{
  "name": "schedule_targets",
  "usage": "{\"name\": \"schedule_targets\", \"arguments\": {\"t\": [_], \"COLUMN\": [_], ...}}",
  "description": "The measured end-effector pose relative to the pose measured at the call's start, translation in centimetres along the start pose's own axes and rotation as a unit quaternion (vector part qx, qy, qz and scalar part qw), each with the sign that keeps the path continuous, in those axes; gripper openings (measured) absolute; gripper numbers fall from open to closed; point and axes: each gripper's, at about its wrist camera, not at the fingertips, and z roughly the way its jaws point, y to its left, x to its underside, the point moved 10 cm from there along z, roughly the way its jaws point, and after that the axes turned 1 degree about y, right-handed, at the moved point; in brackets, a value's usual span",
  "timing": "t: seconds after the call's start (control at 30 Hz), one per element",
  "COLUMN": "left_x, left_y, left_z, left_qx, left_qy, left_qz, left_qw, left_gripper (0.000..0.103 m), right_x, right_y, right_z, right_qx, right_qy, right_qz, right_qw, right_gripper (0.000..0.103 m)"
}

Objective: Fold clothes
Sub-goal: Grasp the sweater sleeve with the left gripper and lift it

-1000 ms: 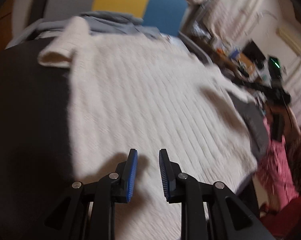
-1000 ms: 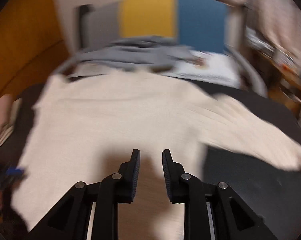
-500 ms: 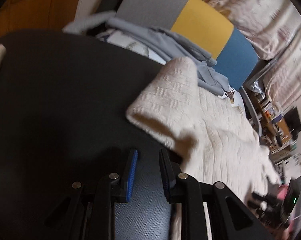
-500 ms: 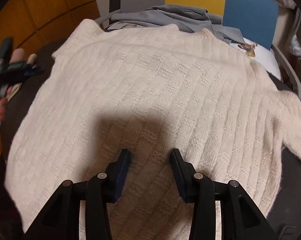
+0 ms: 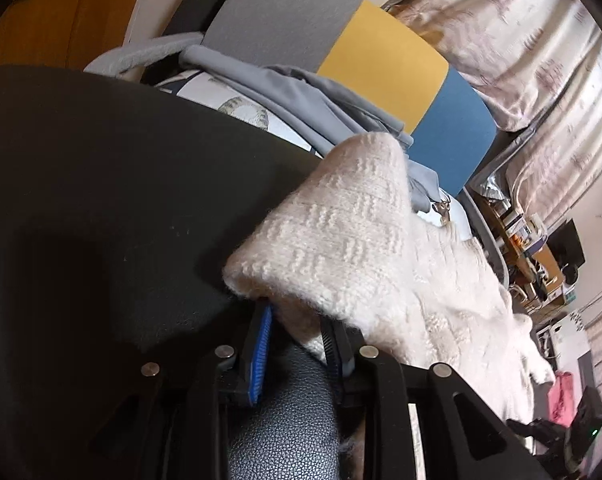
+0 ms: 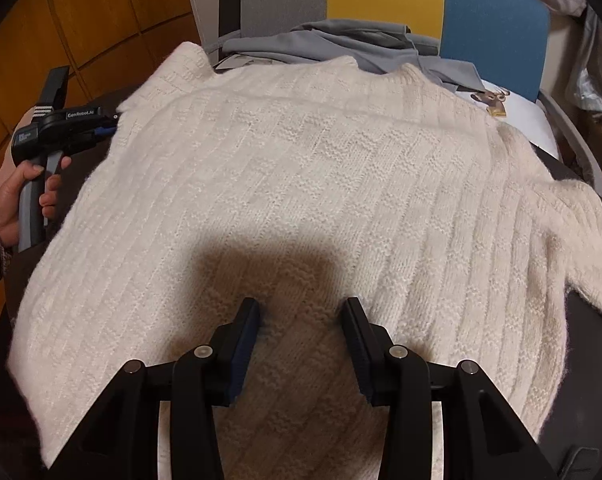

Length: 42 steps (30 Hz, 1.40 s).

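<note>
Right wrist view: your cream cable-knit sweater (image 6: 301,184) lies spread flat, sleeve trailing toward 3 o'clock; right gripper (image 6: 303,322) hovers parted, left gripper (image 5: 297,330) straddles its cuff, jaws apart.

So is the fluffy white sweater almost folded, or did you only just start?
Only just started. The white sweater already lies spread flat on the black table. The left gripper has its fingers around a sleeve edge, not yet pinched; the right gripper hovers open over the hem. No fold shows yet, and the grey clothes wait behind.
</note>
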Motion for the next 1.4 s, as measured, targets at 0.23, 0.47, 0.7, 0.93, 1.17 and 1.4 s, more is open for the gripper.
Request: {"name": "schedule_targets", "arguments": {"t": [0.23, 0.47, 0.7, 0.93, 1.17, 1.4], "left_x": [-1.6, -2.3, -1.9, -1.8, -0.7, 0.5], "left_y": [2.0, 2.1, 3.0, 2.6, -1.1, -4.3], "left_z": [-0.8, 0.6, 0.1, 0.3, 0.5, 2.1], "left_qx": [-0.015, 0.002, 0.034, 0.048, 0.062, 0.043], "left_qy": [-0.029, -0.014, -0.013, -0.009, -0.004, 0.017], "left_qz": [-0.013, -0.023, -0.063, -0.063, -0.003, 0.039], "left_qw": [0.9994, 0.9996, 0.9974, 0.9969, 0.9981, 0.9981], "left_gripper": [0.026, 0.026, 0.026, 0.026, 0.027, 0.028], "right_x": [-5.3, -12.2, -15.1, -16.2, -15.8, -13.4], "right_y": [7.7, 17.4, 21.4, 19.2, 15.3, 11.2], "right_z": [-0.1, 0.8, 7.5, 6.8, 2.7, 2.5], "right_qx": [-0.034, -0.095, 0.010, 0.028, -0.011, -0.027], "right_qy": [-0.032, -0.079, -0.062, -0.094, -0.144, -0.140], "right_qz": [-0.035, -0.065, -0.149, -0.097, 0.014, 0.094], "right_qw": [0.998, 0.990, 0.987, 0.990, 0.989, 0.985], "right_gripper": [0.051, 0.056, 0.055, 0.010, 0.009, 0.008]}}
